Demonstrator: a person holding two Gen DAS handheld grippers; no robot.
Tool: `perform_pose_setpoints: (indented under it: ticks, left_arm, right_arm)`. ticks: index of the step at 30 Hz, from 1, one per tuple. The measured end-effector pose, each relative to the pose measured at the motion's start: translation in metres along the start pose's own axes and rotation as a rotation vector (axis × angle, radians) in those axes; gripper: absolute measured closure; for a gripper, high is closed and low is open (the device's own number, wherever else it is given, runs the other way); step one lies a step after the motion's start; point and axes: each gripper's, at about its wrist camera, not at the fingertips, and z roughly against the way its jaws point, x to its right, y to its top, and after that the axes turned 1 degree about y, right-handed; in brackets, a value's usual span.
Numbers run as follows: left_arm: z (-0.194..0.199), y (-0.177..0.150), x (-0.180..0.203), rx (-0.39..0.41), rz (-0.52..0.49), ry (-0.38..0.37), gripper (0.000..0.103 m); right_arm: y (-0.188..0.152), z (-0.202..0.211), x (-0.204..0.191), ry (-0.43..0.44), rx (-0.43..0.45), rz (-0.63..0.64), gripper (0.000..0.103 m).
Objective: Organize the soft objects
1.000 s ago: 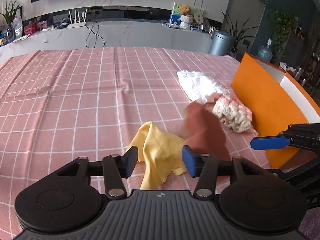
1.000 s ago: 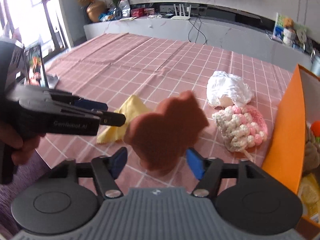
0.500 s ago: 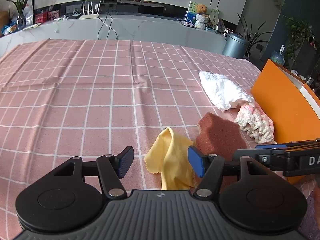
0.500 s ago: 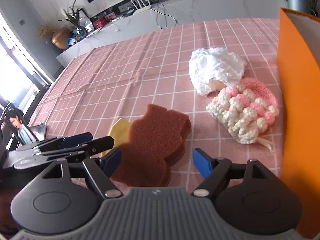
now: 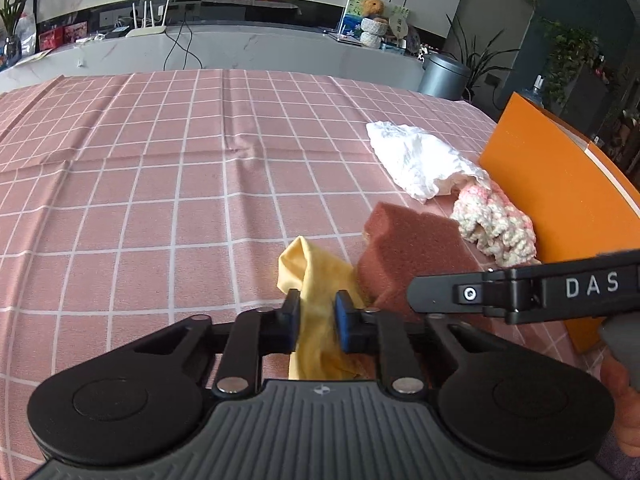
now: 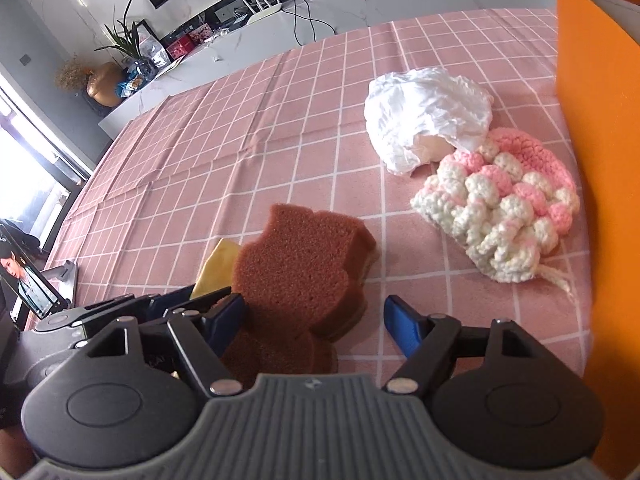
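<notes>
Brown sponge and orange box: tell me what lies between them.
The pink-and-white crochet piece lies between the brown sponge and the orange box, close to the box wall; nearer the camera, only bare tablecloth. The right wrist view shows it best.

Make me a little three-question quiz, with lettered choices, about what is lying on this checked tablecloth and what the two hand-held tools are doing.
1. Where does the brown sponge lie?
A. inside the orange box
B. on the tablecloth, beside the yellow cloth
C. on top of the white bag

2. What colours is the crocheted piece?
A. pink and white
B. green and black
C. plain blue

3. What is the left tool doing?
A. standing wide open over bare cloth
B. gripping the sponge
C. pinching the yellow cloth

Answers: 1 B, the sponge rests on the tablecloth next to the yellow cloth. 2 A, its bobbles are pink and white. 3 C, its jaws have just been closing and yellow fabric bunches between them.
</notes>
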Motion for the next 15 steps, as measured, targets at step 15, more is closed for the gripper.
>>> perform_pose_setpoints:
  ticks: [15]
  left_arm:
    - [0.013,-0.002,0.005,0.018,0.047,0.01,0.101]
  right_arm:
    - [-0.004,0.015,-0.008,0.012,0.062,0.035,0.062]
